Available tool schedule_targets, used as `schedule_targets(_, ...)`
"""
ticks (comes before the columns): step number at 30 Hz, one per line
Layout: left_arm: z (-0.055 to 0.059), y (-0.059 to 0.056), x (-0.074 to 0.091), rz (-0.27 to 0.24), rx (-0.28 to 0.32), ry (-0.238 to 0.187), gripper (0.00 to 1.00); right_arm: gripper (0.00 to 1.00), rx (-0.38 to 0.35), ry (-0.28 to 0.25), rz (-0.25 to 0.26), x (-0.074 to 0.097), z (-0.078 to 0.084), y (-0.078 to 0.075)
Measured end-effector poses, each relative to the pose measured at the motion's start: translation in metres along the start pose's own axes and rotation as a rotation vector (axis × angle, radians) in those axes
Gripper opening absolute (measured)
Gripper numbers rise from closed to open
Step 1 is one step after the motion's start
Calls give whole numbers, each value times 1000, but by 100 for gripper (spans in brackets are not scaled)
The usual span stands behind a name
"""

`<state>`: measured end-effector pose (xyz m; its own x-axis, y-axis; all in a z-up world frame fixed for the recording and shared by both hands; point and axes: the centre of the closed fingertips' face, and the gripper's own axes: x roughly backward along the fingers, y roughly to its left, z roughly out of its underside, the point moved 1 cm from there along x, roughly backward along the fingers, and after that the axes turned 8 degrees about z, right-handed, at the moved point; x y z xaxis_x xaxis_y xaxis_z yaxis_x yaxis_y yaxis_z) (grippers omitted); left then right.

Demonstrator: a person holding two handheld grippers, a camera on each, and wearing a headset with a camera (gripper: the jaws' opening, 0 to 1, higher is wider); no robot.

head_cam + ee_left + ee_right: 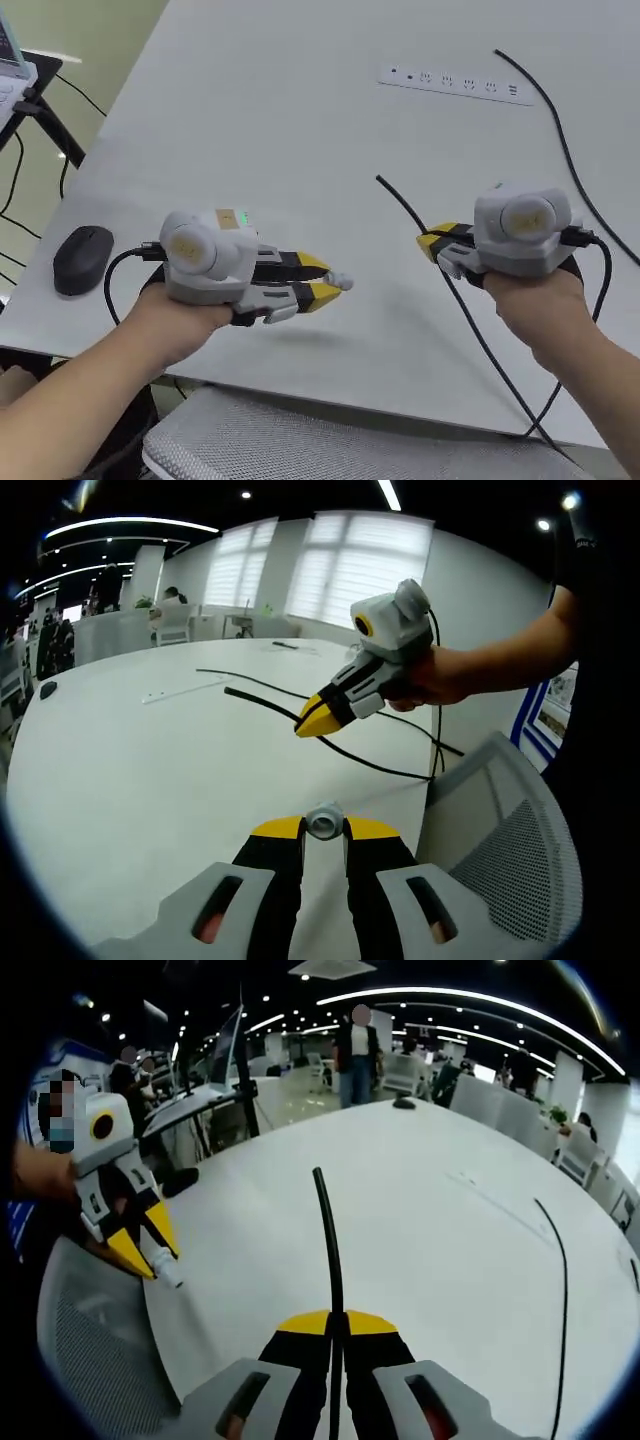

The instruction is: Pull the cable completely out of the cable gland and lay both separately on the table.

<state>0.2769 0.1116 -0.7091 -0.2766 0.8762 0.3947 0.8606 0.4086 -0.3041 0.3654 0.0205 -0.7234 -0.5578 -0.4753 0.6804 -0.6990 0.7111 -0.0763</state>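
Left gripper [335, 285] at 8 o'clock pinches the gland [324, 821], right gripper [432, 243] at 3 clamps the cable [328, 1230] — near the table [300, 100] edge, the gland could roll off.

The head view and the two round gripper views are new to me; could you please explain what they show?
A person holds two hand-held grippers over a white table. The head view comes from a headset camera; each round view comes from a camera riding on one gripper. The left gripper pinches a small grey cable gland in its fingers. The right gripper grips a black cable, already free of the gland. A power strip, a mouse and another cable lie on the table.
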Motion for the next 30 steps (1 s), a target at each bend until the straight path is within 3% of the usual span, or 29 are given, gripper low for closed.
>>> schedule_targets(14, 28, 10, 9, 48, 10, 25, 15, 0, 113, 11, -37, -41, -26, 36)
schedule_targets(23, 52, 19, 20, 49, 37, 40, 15, 0, 158, 37, -80, -64, -28, 64)
schedule_targets(30, 63, 28, 30, 44, 59, 36, 15, 0, 225, 53, -134, -83, -27, 87)
